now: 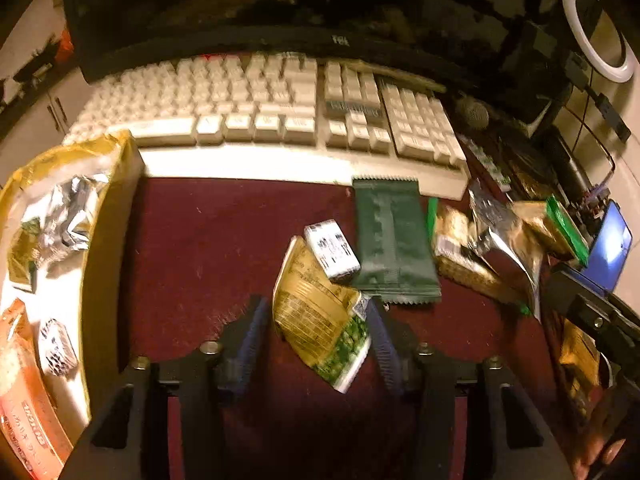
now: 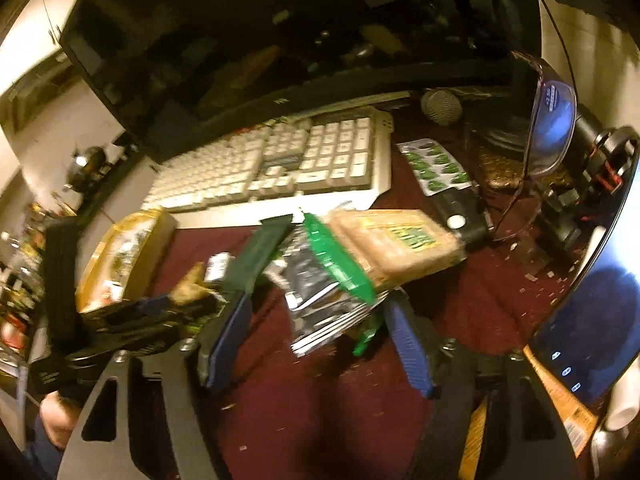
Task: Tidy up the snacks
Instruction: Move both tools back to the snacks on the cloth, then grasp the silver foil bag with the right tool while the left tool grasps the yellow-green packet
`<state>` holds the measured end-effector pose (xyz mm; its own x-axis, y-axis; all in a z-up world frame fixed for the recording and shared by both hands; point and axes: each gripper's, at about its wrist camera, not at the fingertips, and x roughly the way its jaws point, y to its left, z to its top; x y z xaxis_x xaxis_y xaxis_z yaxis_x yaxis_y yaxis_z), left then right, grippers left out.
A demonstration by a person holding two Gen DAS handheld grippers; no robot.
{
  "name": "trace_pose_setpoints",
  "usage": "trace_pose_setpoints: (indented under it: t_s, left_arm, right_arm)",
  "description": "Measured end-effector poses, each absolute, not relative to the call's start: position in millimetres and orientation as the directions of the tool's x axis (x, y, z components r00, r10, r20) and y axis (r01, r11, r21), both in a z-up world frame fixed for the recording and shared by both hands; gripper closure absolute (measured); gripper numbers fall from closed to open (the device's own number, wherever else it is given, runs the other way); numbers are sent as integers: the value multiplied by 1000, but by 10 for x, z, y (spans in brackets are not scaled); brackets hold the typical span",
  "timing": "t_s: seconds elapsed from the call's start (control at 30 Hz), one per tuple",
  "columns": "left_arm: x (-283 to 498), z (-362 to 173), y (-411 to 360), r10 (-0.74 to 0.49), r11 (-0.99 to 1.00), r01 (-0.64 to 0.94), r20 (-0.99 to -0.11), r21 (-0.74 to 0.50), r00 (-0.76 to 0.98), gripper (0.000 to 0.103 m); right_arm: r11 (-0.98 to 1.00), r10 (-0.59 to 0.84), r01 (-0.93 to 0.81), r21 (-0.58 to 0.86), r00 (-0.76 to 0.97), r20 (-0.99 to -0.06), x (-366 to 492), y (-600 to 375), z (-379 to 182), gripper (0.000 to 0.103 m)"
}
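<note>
My left gripper (image 1: 316, 320) is open, its blue pads either side of a gold and green snack packet (image 1: 320, 316) lying on the dark red mat (image 1: 208, 248). A small white wrapped sweet (image 1: 331, 251) and a dark green wrapper (image 1: 392, 246) lie just beyond it. My right gripper (image 2: 320, 312) is open around a silver foil packet (image 2: 320, 292), with a green-edged cracker pack (image 2: 396, 240) behind it. A gold box (image 1: 100, 216) at the left holds several snacks; it also shows in the right wrist view (image 2: 124, 256).
A white keyboard (image 1: 260, 104) lies behind the snacks, under a dark monitor (image 1: 240, 8). More packets (image 1: 500, 240) pile up at the right. A phone (image 1: 610, 248), a microphone (image 2: 442, 107), glasses (image 2: 552, 120) and a green blister card (image 2: 436, 166) crowd the right side.
</note>
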<state>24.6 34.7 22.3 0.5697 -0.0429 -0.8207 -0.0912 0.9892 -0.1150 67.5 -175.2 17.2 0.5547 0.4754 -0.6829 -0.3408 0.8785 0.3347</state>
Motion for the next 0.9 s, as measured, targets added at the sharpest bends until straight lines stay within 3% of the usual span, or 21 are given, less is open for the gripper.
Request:
trace_pose_setpoints:
  t_s: [0.07,0.23,0.53,0.57,0.6,0.63,0.9]
  left_arm:
    - [217,252,363,-40,989,-89,-804,-115,594,67]
    - [46,327,382,-37,992,-69,-774,-104,632,72]
    - [-51,271,458,-87,984,-59,-741,-169,666,72]
    - [-50,264,456,-90,983,-59,-738,-174,669,72]
    - [-50,264,463,-102,981,-56,-735,-187,670,72]
    - [-51,263,463,-108,980,-53,-733,-193,671,72]
    - [-49,261,457,-123,977,-47,-728,-209,675,72]
  right_arm:
    - [886,460,-335,321,554,-694,736,-1727,149,26]
    - [905,415,-339,258,561,-717,881,-1615,118,19]
    - [924,356,-347,163,621,-698,879,-1461,80,19]
    - [923,358,-353,156,631,-688,869,-1454,90,22]
    - [919,367,-362,158,638,-677,860,-1453,98,33]
    - [917,371,-368,157,634,-678,862,-1449,97,34]
    - [921,331,-379,90,638,-696,849,-1362,58,28]
